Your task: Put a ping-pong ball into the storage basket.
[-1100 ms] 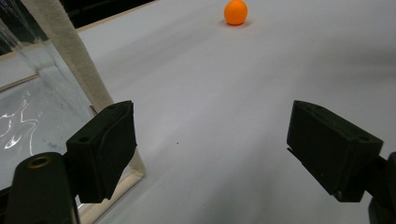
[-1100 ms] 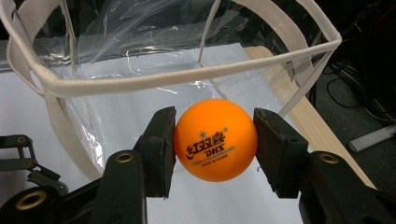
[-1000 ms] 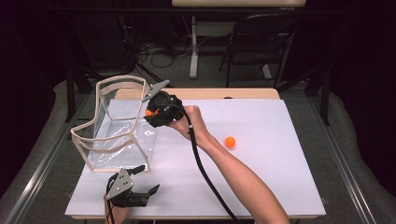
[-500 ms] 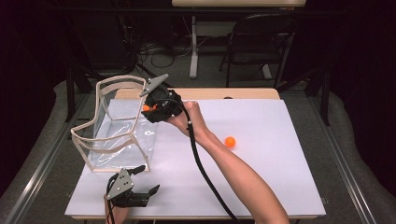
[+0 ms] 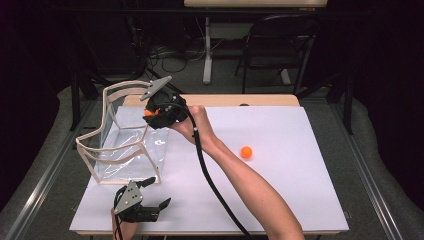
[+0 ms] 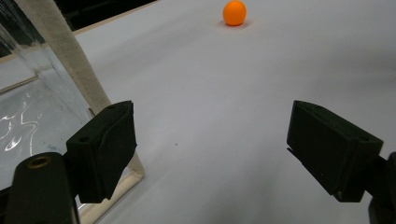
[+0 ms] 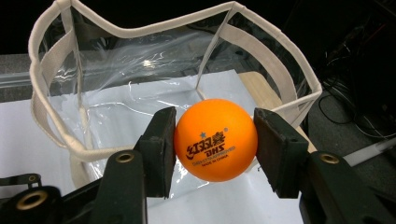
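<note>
My right gripper [image 5: 151, 113] is shut on an orange ping-pong ball [image 7: 215, 139] with dark print, held over the open top of a clear plastic bag [image 5: 122, 145] with cream fabric edging. In the right gripper view the bag's rim [image 7: 261, 44] spreads wide right behind the ball. A second orange ball [image 5: 246, 152] lies on the white table sheet [image 5: 300, 190] to the right of the forearm; the left gripper view has that ball [image 6: 234, 12] far ahead. My left gripper [image 5: 155, 192] rests open near the table's front edge, beside the bag's front corner [image 6: 74, 60], nothing between its pads.
The bag stands upright at the table's left side. A black cable [image 5: 215, 185] trails from the right gripper along the forearm. A dark chair [image 5: 280, 45] and desk legs stand beyond the far edge of the table. Dark floor surrounds the table.
The right gripper with its ball has shifted slightly left and up toward the bag's opening. The left gripper has stayed put.
</note>
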`<action>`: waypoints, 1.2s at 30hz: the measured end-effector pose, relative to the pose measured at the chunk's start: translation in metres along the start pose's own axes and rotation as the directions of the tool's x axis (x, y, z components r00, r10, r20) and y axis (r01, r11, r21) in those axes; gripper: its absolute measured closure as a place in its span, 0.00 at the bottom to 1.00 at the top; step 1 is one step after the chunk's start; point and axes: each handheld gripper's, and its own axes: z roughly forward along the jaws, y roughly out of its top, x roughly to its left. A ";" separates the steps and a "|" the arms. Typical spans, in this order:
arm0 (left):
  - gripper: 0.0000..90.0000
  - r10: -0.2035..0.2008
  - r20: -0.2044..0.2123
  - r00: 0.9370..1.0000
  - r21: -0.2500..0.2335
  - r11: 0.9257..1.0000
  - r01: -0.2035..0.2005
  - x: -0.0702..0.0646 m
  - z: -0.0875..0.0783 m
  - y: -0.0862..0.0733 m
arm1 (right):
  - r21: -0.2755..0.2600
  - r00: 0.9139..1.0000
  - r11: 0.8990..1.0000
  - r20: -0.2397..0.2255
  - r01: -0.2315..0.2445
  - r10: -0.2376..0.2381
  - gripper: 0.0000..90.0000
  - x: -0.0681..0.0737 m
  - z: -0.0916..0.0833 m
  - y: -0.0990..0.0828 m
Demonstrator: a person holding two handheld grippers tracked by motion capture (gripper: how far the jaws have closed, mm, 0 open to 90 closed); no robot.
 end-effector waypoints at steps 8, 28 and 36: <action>0.17 0.002 0.000 1.000 0.003 1.000 -0.002 0.000 0.001 0.000 | -0.006 1.000 1.000 0.002 -0.003 0.003 0.56 0.001 0.003 0.006; 0.17 0.001 0.001 1.000 0.004 1.000 -0.001 0.000 0.000 0.001 | -0.010 1.000 1.000 -0.008 0.004 -0.004 0.56 0.010 0.017 0.014; 0.17 0.001 0.003 1.000 0.004 1.000 -0.001 0.000 0.000 0.001 | 0.002 1.000 1.000 -0.017 0.012 -0.012 0.56 0.015 0.026 0.016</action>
